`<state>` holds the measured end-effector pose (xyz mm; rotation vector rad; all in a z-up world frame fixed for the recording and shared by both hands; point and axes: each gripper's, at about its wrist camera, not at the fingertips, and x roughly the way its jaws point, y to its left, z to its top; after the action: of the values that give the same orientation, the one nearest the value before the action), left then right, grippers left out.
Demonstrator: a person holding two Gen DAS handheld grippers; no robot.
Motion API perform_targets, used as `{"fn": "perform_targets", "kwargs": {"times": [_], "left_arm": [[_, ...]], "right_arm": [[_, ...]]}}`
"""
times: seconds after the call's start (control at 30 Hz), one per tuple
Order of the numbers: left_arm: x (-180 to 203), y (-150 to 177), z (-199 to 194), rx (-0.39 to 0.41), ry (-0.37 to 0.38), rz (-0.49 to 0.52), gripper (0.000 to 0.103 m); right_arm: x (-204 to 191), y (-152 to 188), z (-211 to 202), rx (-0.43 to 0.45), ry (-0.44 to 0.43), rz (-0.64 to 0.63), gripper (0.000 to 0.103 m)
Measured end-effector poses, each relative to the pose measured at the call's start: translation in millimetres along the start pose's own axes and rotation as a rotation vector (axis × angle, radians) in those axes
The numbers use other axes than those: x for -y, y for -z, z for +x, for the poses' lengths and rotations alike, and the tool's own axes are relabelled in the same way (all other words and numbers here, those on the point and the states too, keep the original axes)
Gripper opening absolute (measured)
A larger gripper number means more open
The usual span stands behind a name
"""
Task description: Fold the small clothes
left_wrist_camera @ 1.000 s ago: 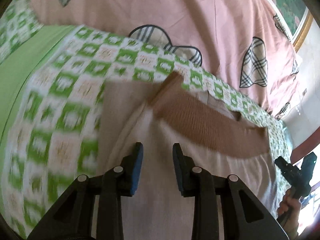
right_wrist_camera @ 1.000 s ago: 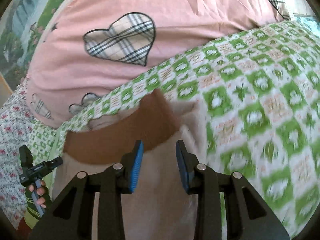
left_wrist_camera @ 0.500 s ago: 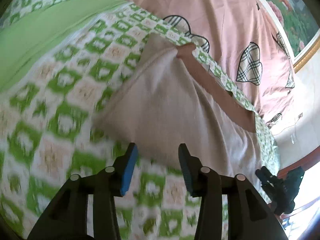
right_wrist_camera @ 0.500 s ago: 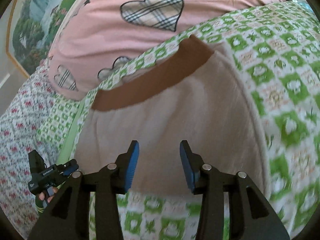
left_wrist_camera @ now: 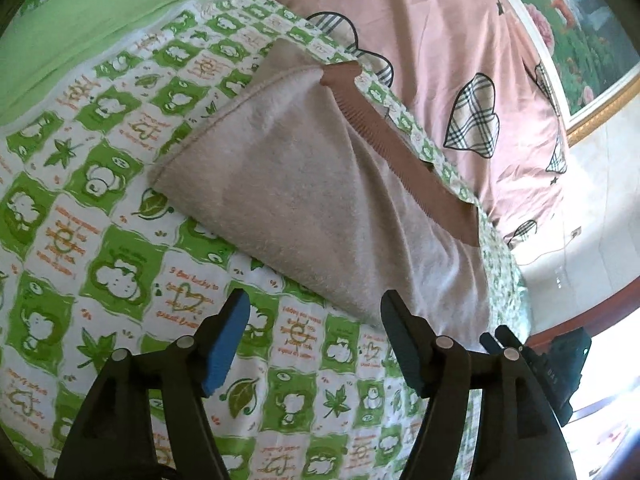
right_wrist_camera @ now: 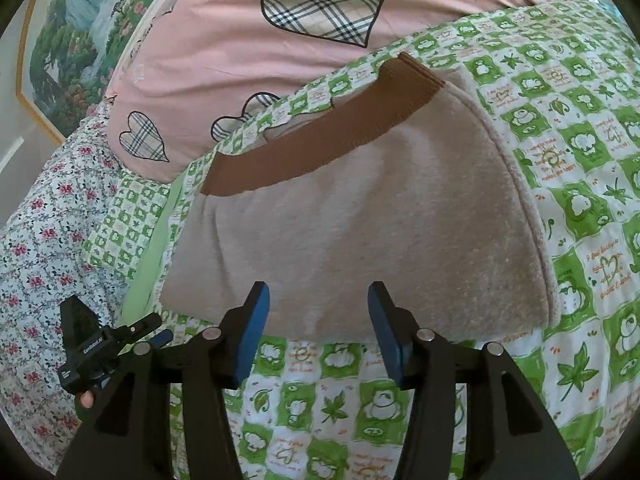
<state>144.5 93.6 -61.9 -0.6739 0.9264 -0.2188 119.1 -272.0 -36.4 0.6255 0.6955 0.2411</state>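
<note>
The beige fleece garment with its brown ribbed band is lying folded flat on the green-checked bed sheet, below the pink heart-print quilt. Both the left gripper and right gripper are hovering just short of its near edge, jaws having just been opening, nothing between them. A fold looks finished; the next move probably calls for regripping that edge. The sheet's orange writing is too small to read.

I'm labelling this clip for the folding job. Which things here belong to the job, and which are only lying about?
Job:
beige garment with brown waistband
left gripper, open
right gripper, open

Lying about:
green checked sheet
pink heart quilt
floral sheet
framed picture
</note>
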Motion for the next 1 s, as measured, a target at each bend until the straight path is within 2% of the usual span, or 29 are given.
{"fn": "perform_targets", "kwargs": {"times": [0.43, 0.7, 1.0], "left_arm": [[-22, -22, 38, -0.028, 0.025, -0.133, 0.069], [-19, -46, 57, 0.003, 0.032, -0.170, 0.075], [-25, -78, 71, 0.052, 0.062, -0.215, 0.075]], "right_arm": [[-4, -3, 6, -0.005, -0.022, 0.010, 0.055], [3, -7, 8, 0.002, -0.035, 0.030, 0.055], [11, -16, 9, 0.027, -0.032, 0.059, 0.055]]}}
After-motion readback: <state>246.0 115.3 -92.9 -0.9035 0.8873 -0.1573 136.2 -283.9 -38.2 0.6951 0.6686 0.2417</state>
